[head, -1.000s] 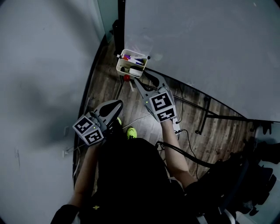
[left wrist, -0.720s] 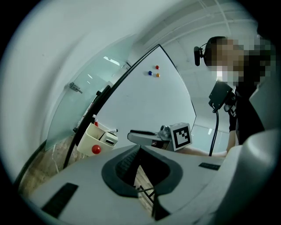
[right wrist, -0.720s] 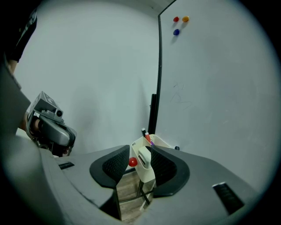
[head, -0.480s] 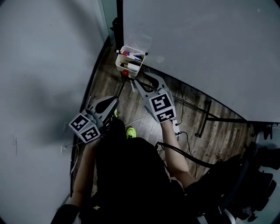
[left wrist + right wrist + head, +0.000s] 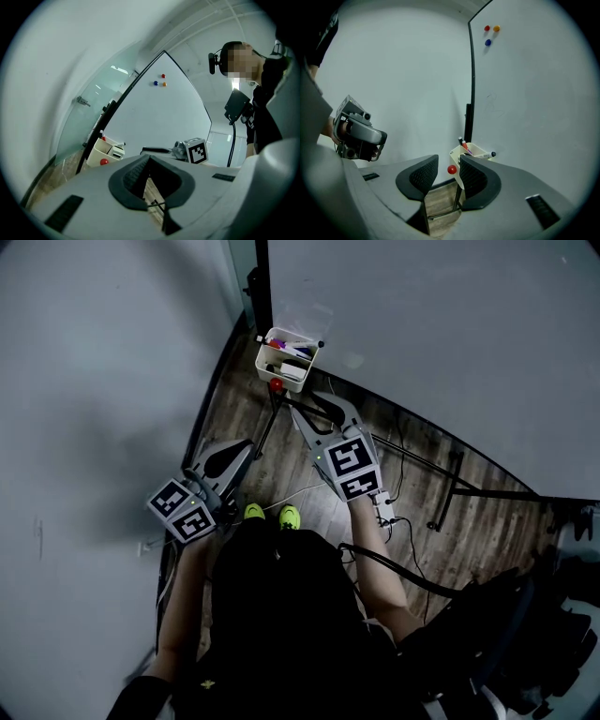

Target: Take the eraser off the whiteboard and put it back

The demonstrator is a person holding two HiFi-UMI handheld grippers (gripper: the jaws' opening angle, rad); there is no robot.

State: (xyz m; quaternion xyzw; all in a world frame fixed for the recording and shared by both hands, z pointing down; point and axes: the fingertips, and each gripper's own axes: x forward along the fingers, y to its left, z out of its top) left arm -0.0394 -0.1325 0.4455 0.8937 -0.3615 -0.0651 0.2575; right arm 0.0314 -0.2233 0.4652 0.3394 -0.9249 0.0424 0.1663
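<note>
Two grippers face one whiteboard [image 5: 450, 343], with the eraser [image 5: 293, 372] lying in its tray.
The single cream tray [image 5: 266, 354] hangs at the board's lower corner, one red ball [image 5: 277, 384] just under it. Three magnets [image 5: 488, 42] (red, orange, blue) sit high on the board. The left gripper [image 5: 247, 444] is clenched on nothing; the right gripper [image 5: 309, 402] is released and empty, short of the tray.
</note>
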